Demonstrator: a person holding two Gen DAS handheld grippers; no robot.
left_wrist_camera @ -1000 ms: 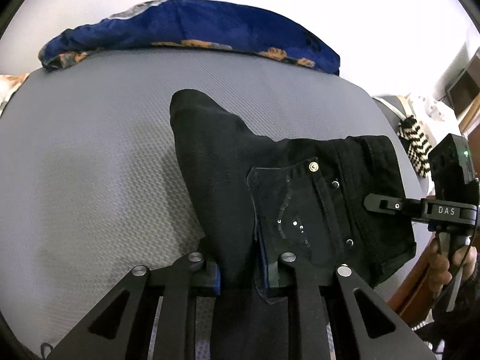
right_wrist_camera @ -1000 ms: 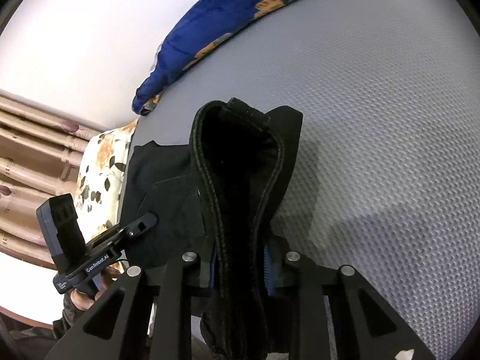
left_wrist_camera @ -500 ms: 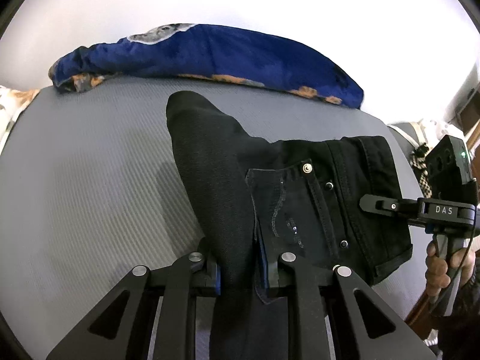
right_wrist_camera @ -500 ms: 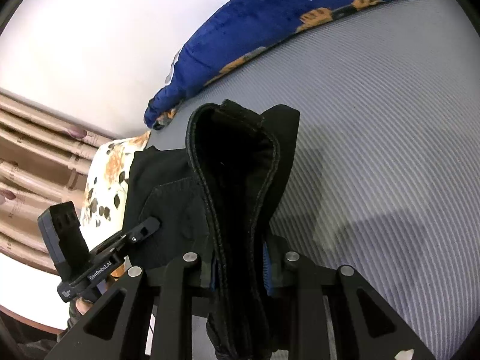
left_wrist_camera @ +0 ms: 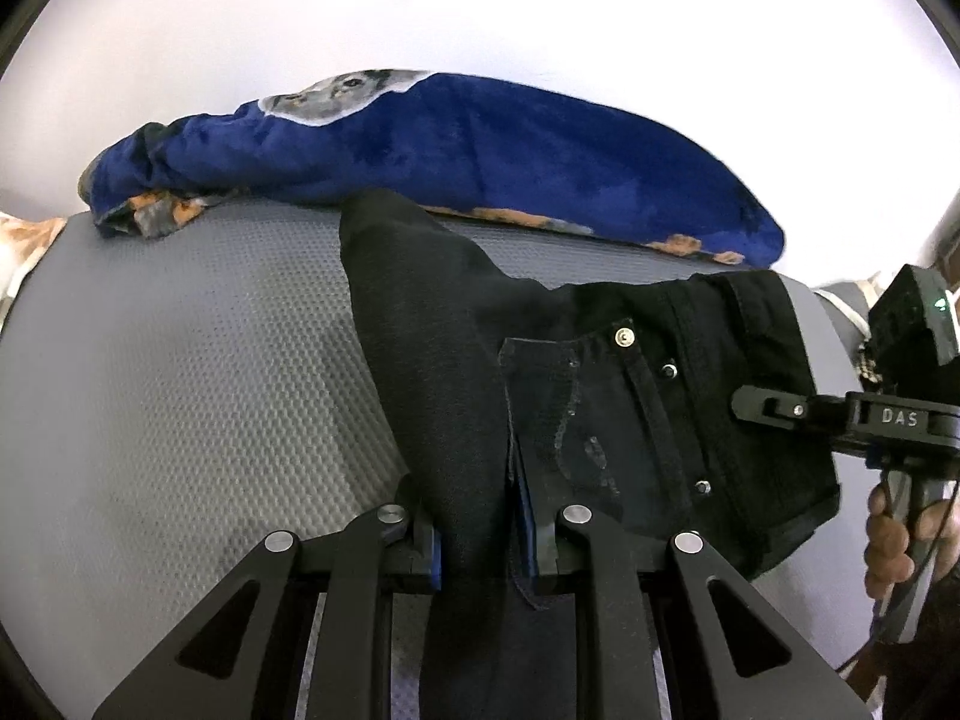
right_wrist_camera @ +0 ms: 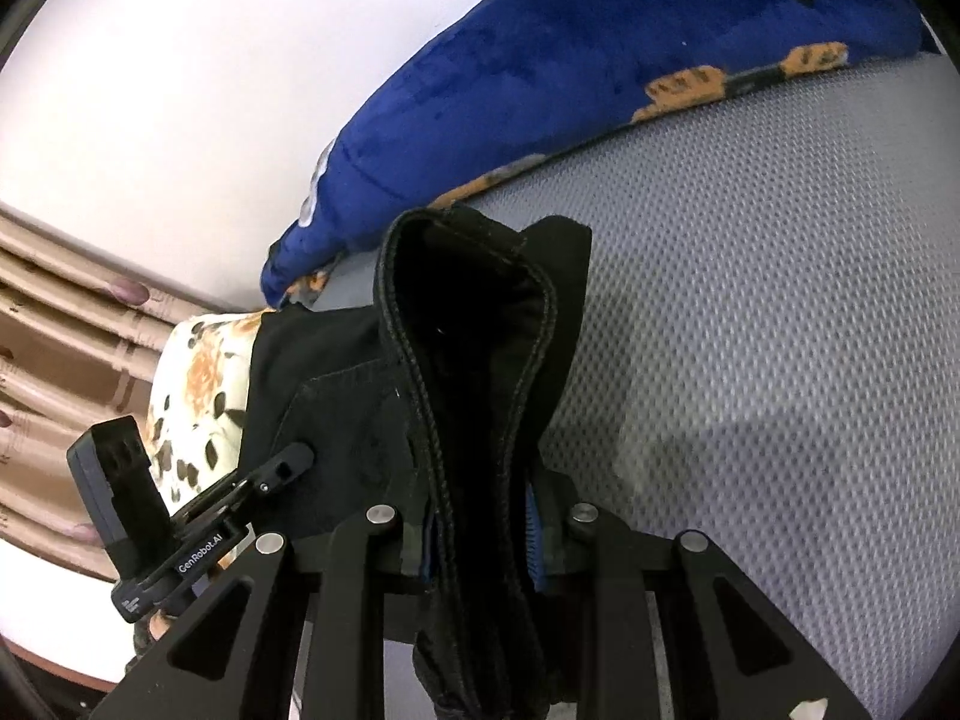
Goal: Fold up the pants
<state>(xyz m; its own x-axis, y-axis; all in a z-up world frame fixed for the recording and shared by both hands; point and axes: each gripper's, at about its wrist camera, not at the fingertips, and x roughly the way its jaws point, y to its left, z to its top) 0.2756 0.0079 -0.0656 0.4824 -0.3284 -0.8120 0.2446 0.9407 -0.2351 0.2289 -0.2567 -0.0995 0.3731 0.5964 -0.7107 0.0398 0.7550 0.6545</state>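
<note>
The black pants (left_wrist_camera: 540, 372) hang between my two grippers above a grey textured bed surface (left_wrist_camera: 180, 396). My left gripper (left_wrist_camera: 480, 534) is shut on a bunched fold of the pants beside the back pocket. My right gripper (right_wrist_camera: 480, 528) is shut on the waistband end (right_wrist_camera: 474, 360), which stands up as a thick loop. The right gripper also shows at the right of the left wrist view (left_wrist_camera: 774, 405); the left gripper shows at the lower left of the right wrist view (right_wrist_camera: 282, 468).
A blue blanket with orange print (left_wrist_camera: 480, 144) lies along the far edge of the bed, against a white wall; it also shows in the right wrist view (right_wrist_camera: 600, 60). A floral pillow (right_wrist_camera: 198, 384) and beige curtains (right_wrist_camera: 60, 324) are at the left.
Both grippers have lifted and tilted up with the pants still held; the blue blanket and wall now fill more of each view.
</note>
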